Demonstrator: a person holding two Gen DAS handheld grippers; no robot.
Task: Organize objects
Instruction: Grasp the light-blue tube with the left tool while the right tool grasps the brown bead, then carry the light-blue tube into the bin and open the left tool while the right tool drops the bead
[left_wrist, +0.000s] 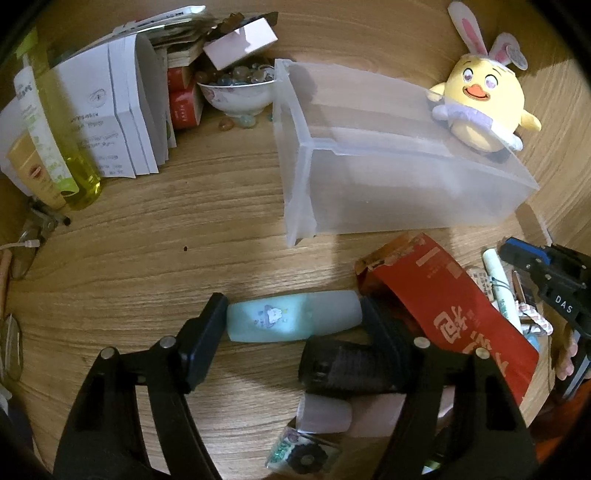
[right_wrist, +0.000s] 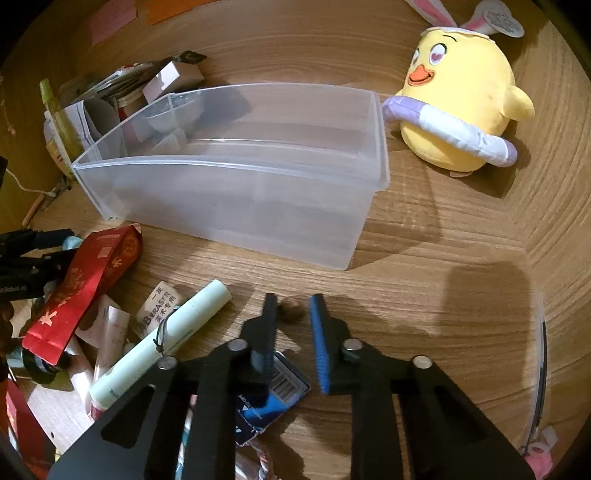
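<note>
Left wrist view: why do left tongs (left_wrist: 293, 314) clamp the pale blue tube (left_wrist: 295, 323) endwise on the table (left_wrist: 184, 206)?

— For the clear bin (left_wrist: 406, 184) behind, probably; right tongs (right_wrist: 293, 306) pinch a brown lump (right_wrist: 293, 313).

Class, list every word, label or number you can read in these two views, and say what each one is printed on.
"DAS": on the right gripper.
"Robot.AI", its start cut off: on the left gripper.
"ABERASER": on the white eraser sleeve.
Red packet: gold Chinese characters, not clear enough to quote.
White booklets, bottle label, barcode card: print too small or blurred.
</note>
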